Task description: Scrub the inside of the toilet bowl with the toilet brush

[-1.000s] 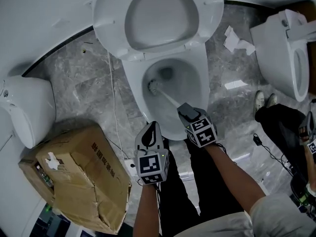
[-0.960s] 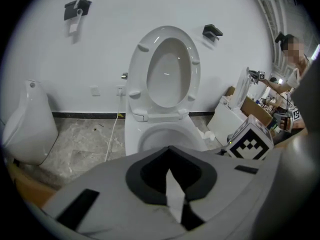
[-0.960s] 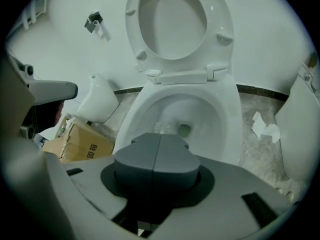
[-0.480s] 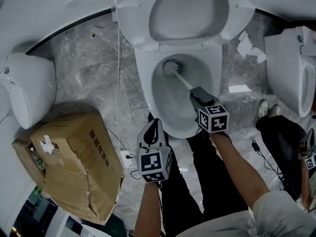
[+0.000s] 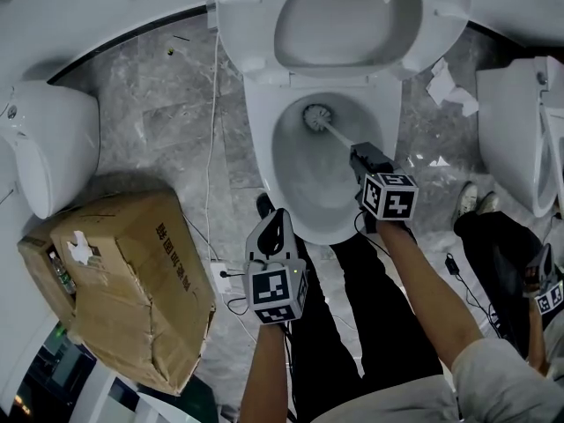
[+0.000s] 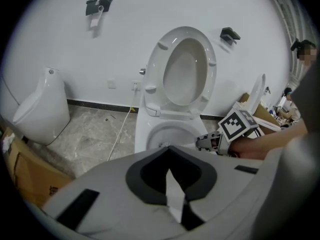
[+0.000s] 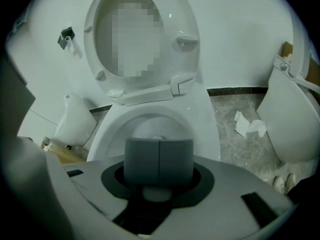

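Brush head (image 5: 317, 117) is inside the toilet bowl (image 5: 263, 139), at the back of the basin just below the seat hinge, and looks to be against the porcelain. The white handle runs diagonally back and up to the right gripper (image 5: 363, 159). That gripper's pads are clamped together on the handle. The right gripper view shows the pads meeting flush, with the handle's stub end just below them. Grip looks firm, with no visible gap.

Left gripper (image 5: 276, 223) hangs over the floor just off the bowl's front-left rim. Its tips are closed to a point with nothing in them, and it is idle.

Seat and lid (image 5: 344, 25) are up, so access is clear.

Step, as I read it: mid-scrub, working the rear wall.

Next move calls for:
- sweeping the head around the side walls and down toward the drain
- holding bristle pressure
- keeping the handle off the rim
- keeping the left gripper out of the arc

Surroundings are a cardboard box (image 5: 132, 280) at the left, crumpled paper (image 5: 449, 86) on the tiles at the right, and a cable (image 5: 211, 148) along the floor. None of these are in the way.
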